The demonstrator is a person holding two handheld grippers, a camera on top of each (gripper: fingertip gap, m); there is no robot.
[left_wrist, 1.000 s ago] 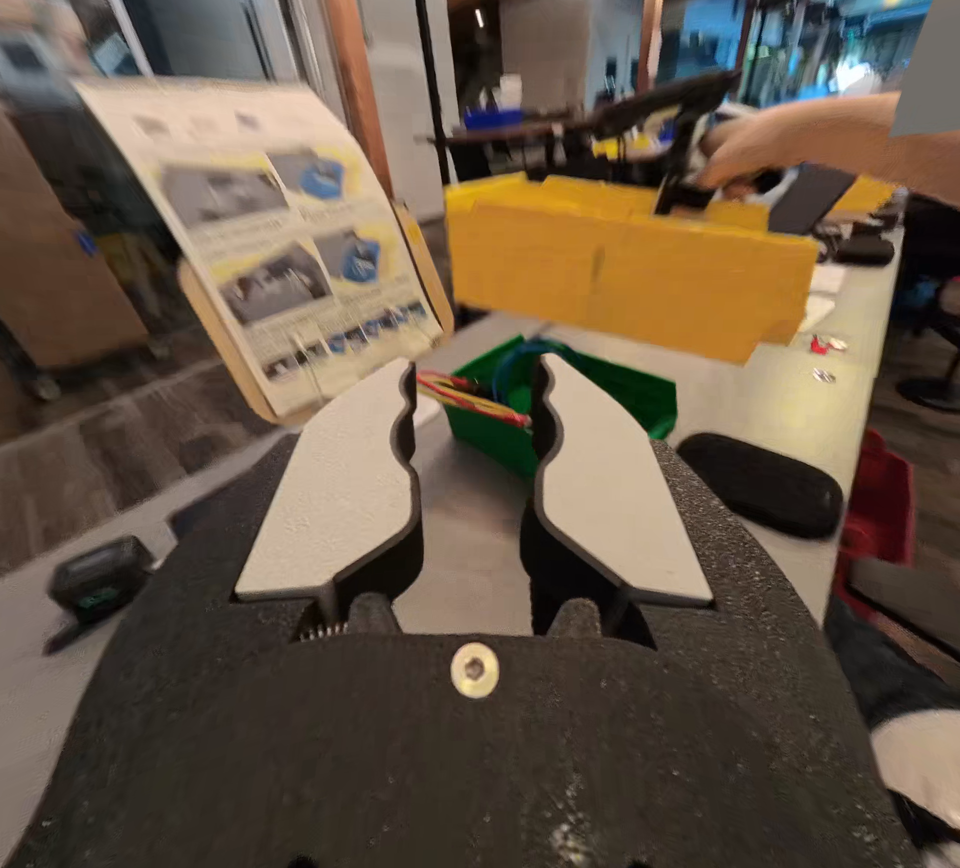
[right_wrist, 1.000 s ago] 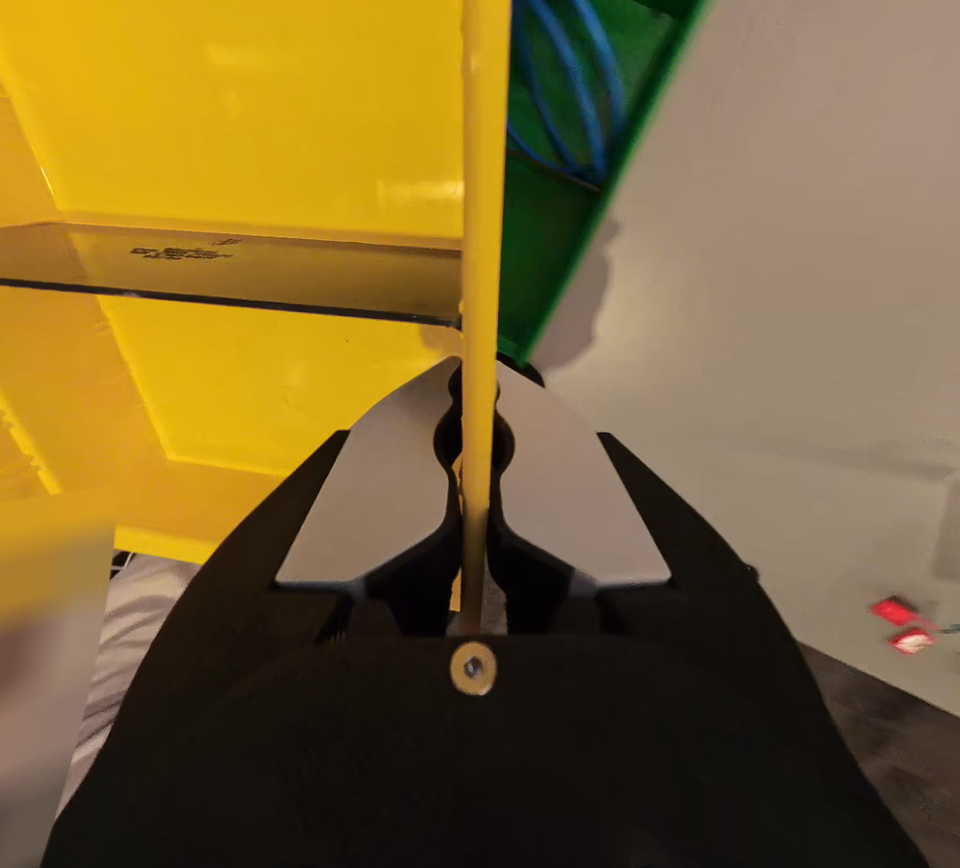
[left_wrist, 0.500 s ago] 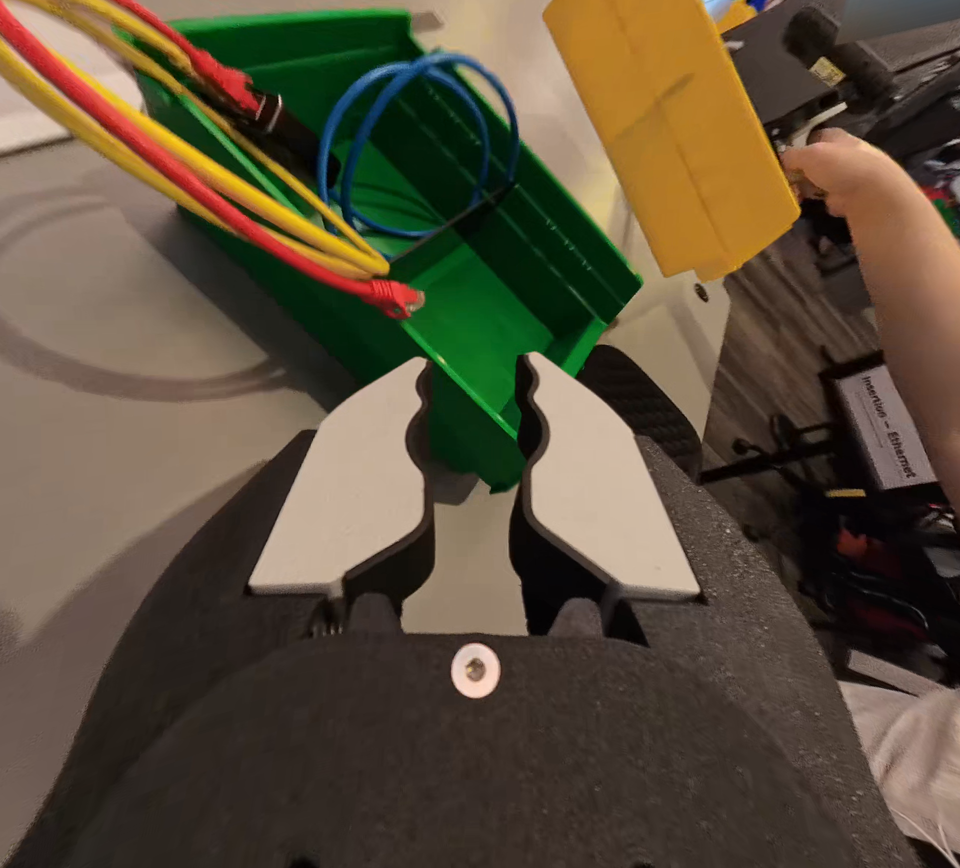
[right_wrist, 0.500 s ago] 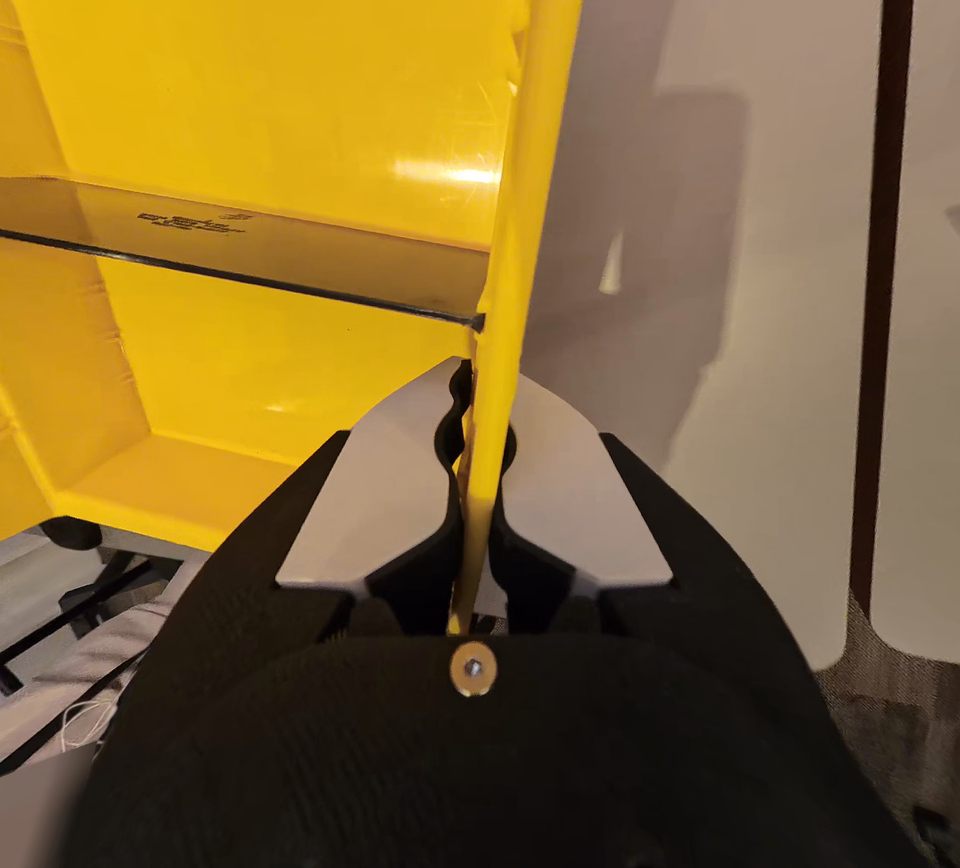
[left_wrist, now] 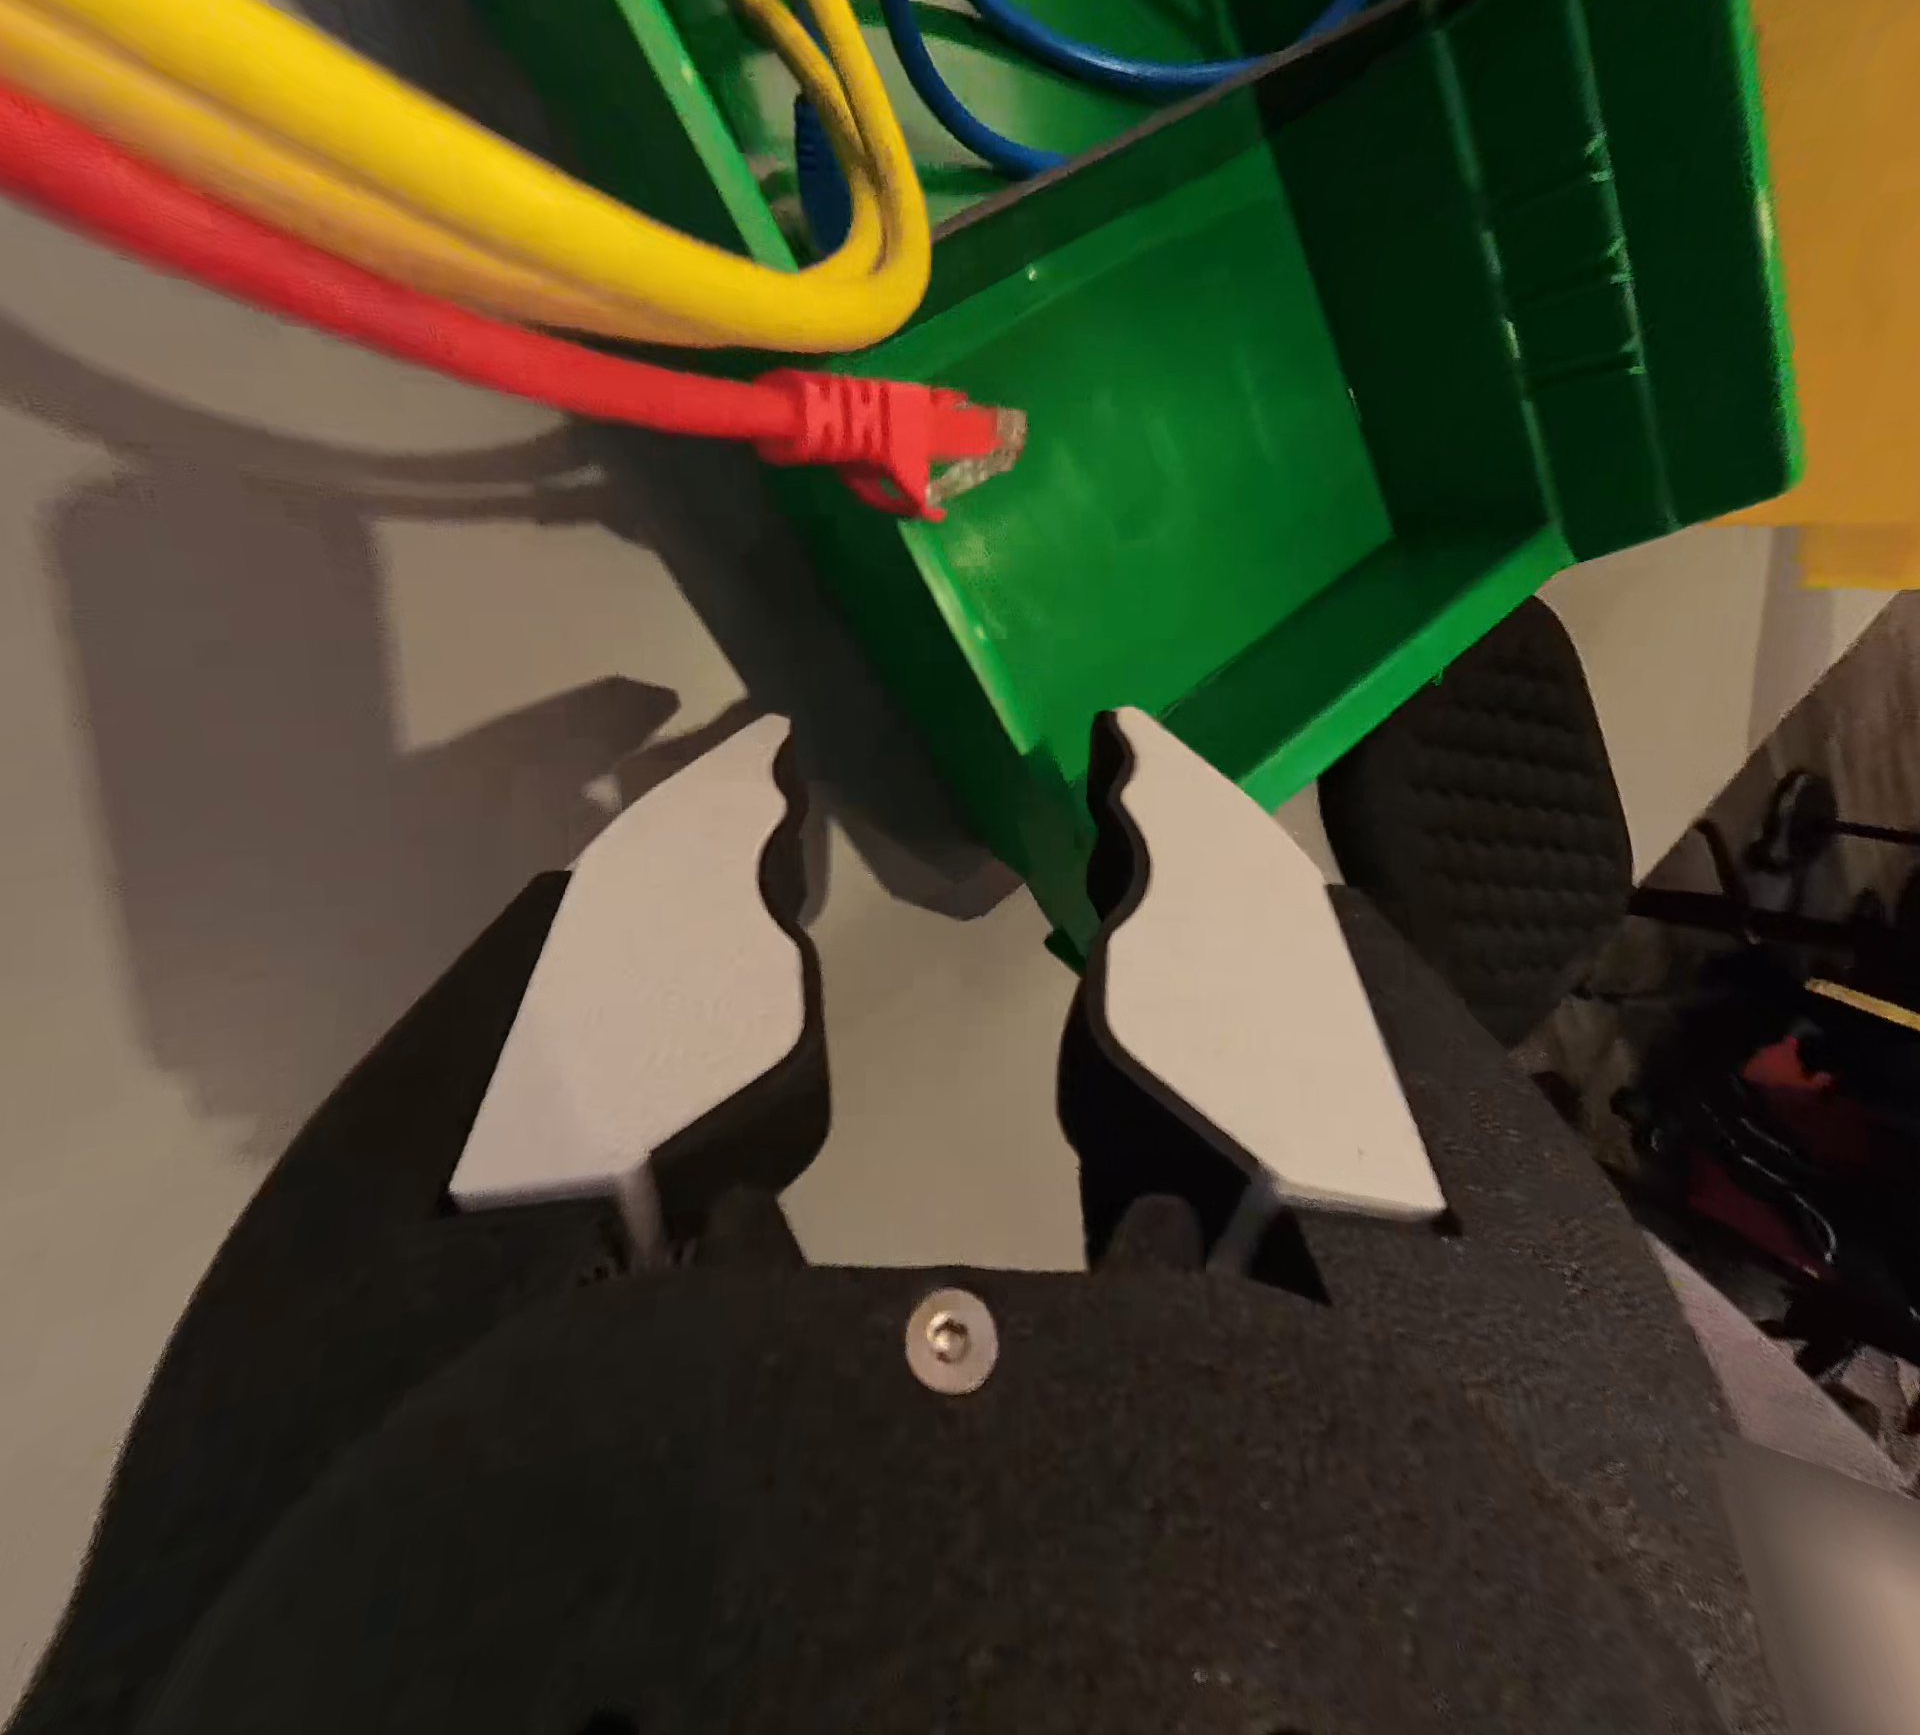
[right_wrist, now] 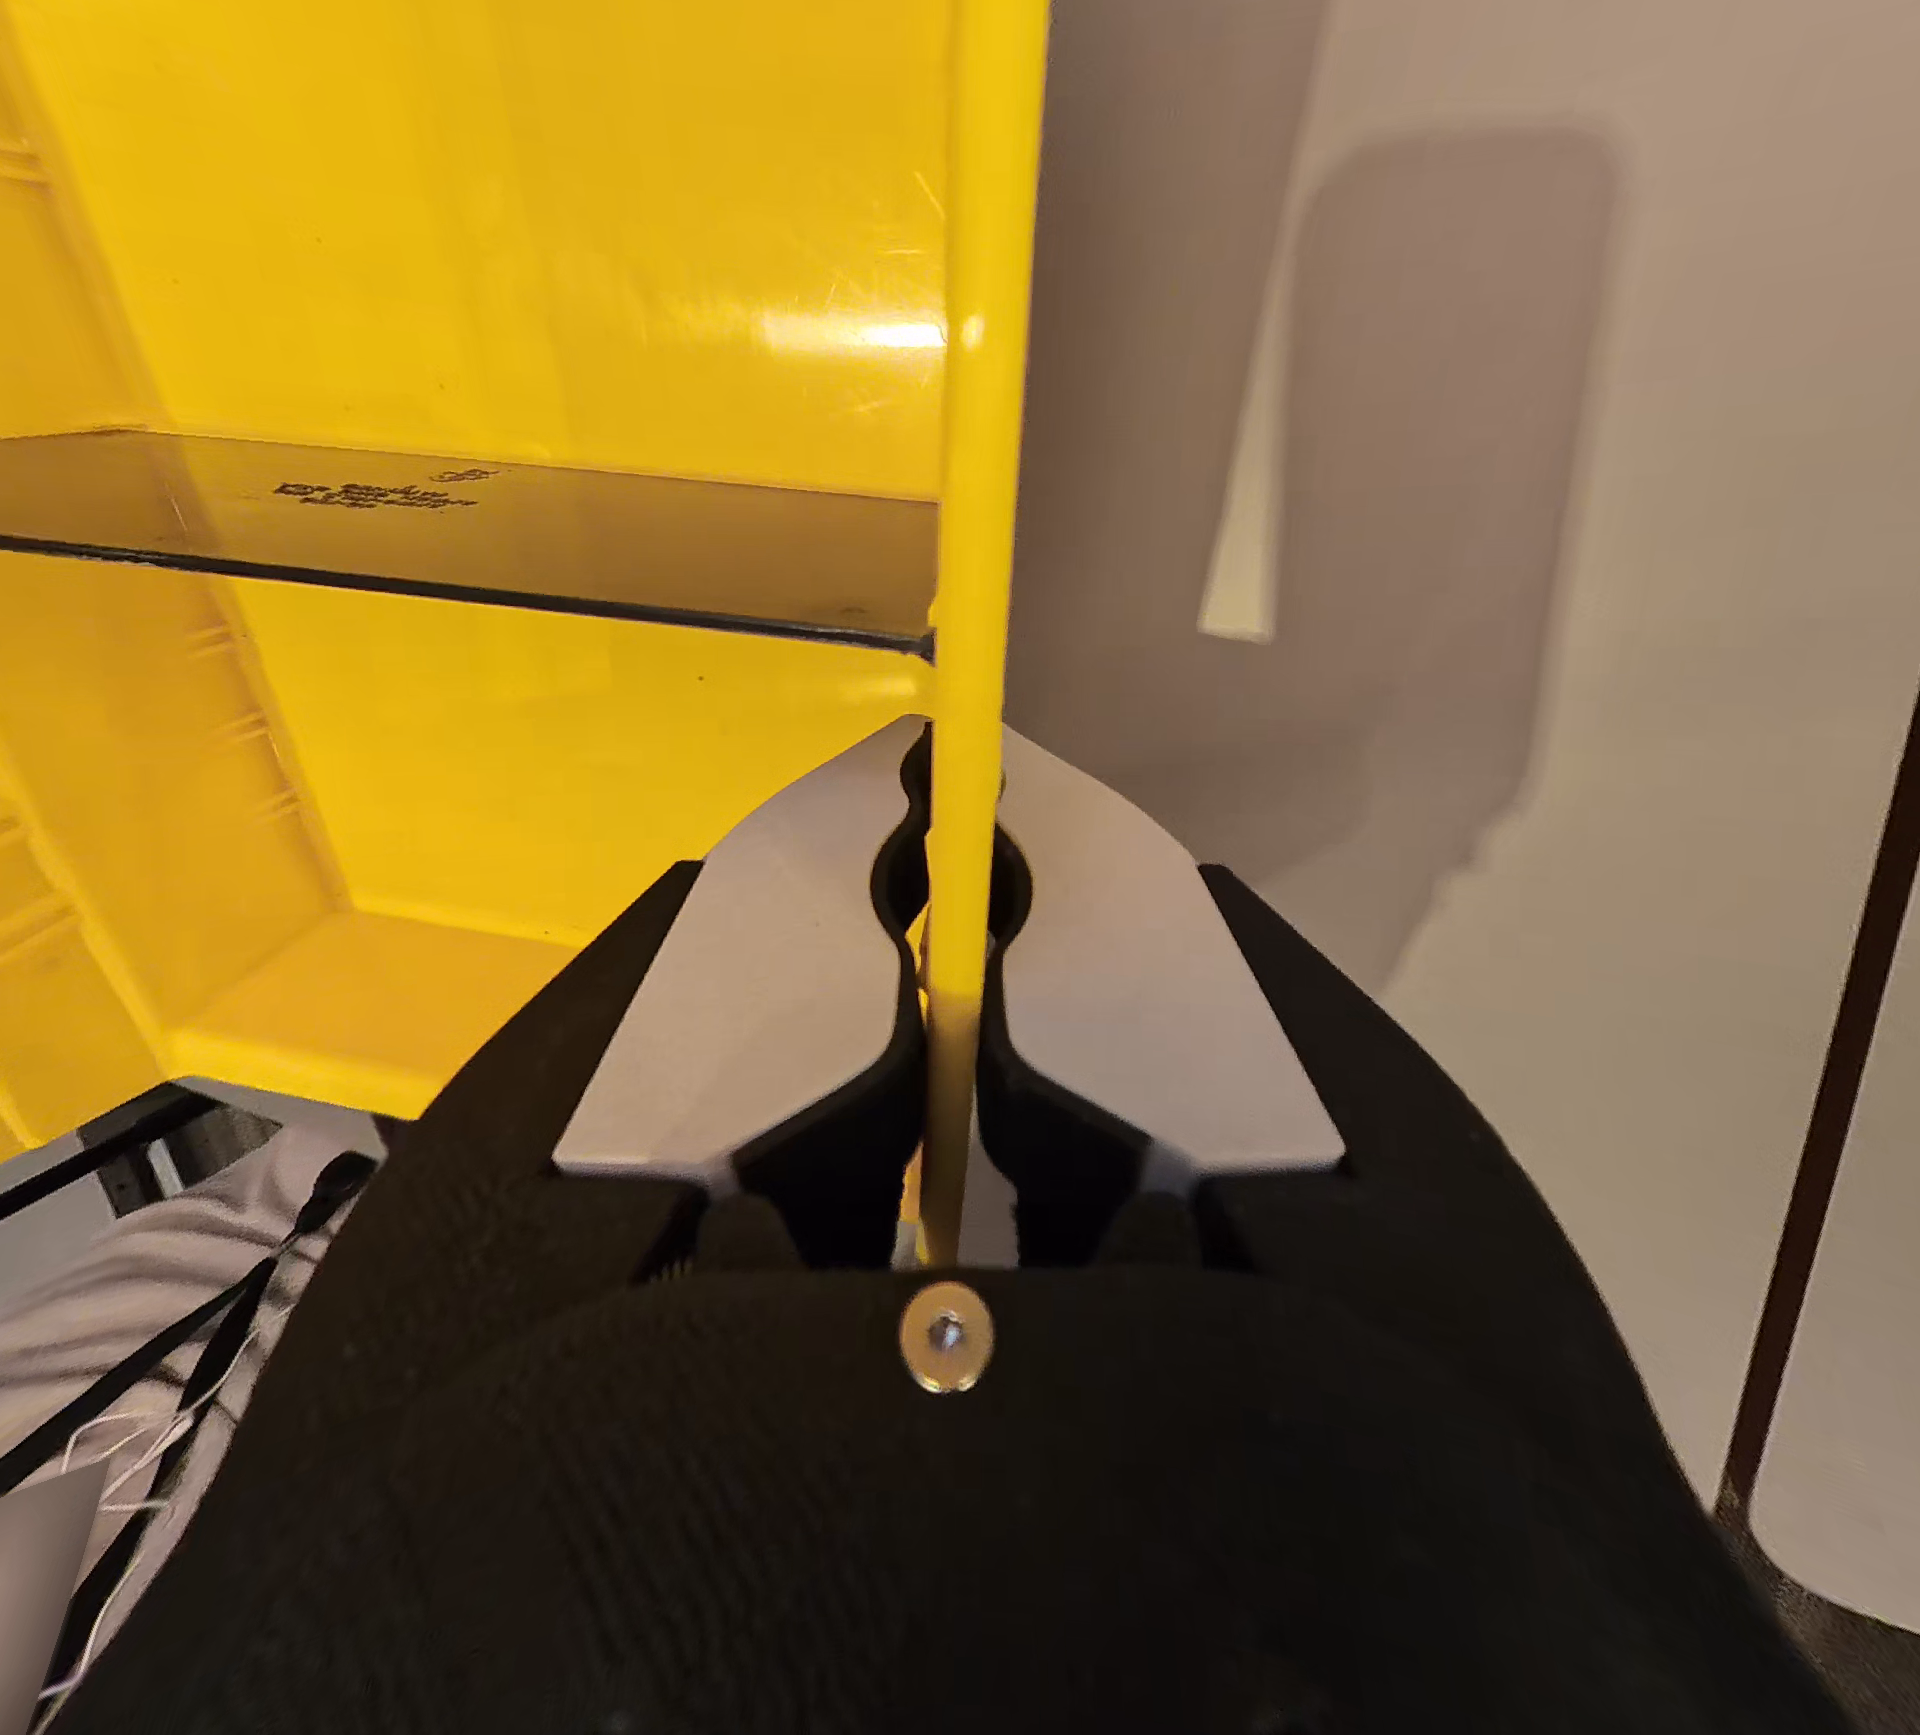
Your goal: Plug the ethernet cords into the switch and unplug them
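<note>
In the left wrist view a green bin [left_wrist: 1195,459] holds blue cords [left_wrist: 935,23]. Yellow cords [left_wrist: 468,210] and a red ethernet cord run in over its rim from the left. The red cord's plug [left_wrist: 894,438] hangs free over the bin. My left gripper [left_wrist: 945,729] is open and holds nothing. The bin's near corner sits between its fingertips, close to the right finger [left_wrist: 1195,906]. My right gripper [right_wrist: 964,750] is shut on the side wall [right_wrist: 987,335] of a yellow bin and holds the bin above the table. No switch is in view.
A dark divider [right_wrist: 468,542] crosses the inside of the yellow bin. A black textured case [left_wrist: 1486,812] lies on the grey table [left_wrist: 260,750] just right of the green bin. The yellow bin also shows at the right edge of the left wrist view [left_wrist: 1849,231]. The table edge and floor clutter are at the lower right. The left gripper's tips are roughly 45 cm from the right gripper's.
My left gripper has swung down and closed in on the green bin's near corner, and its jaws have widened. My right gripper has kept its grip and carried the yellow bin away from the green bin.
</note>
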